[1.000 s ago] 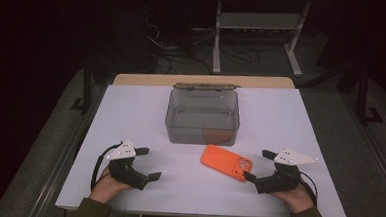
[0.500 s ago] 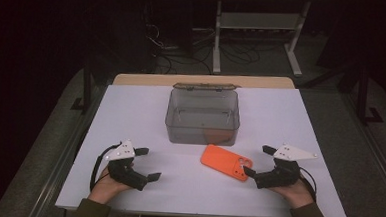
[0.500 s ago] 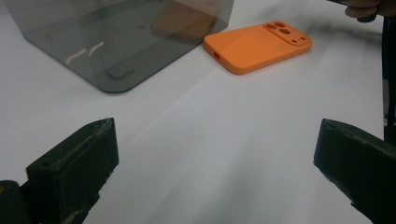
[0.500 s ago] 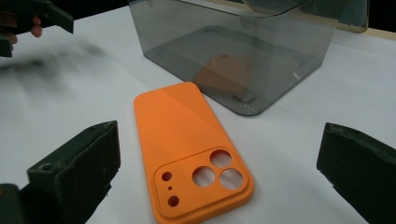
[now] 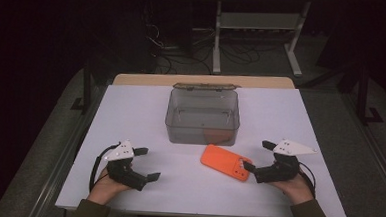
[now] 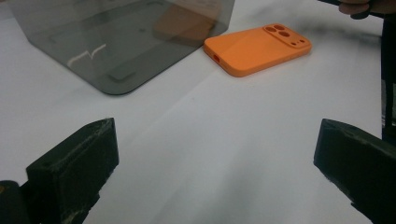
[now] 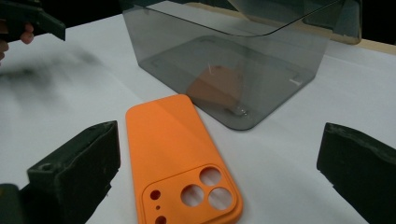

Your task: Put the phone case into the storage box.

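White table (image 5: 146,111) bears orange phone case (image 5: 226,162) beside box (image 5: 203,116).

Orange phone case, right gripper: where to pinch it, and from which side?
Probably across the two long edges near the camera-cutout end, coming in from the right gripper's side. The phone case lies flat, back up, on the white table, cutout end nearest those open jaws. The far end sits close to the smoky clear box, leaving less room there.

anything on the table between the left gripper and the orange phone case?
Nothing. In the left gripper view only bare white table runs from the open left gripper to the orange phone case. The high view agrees; the grey box sits off that line.
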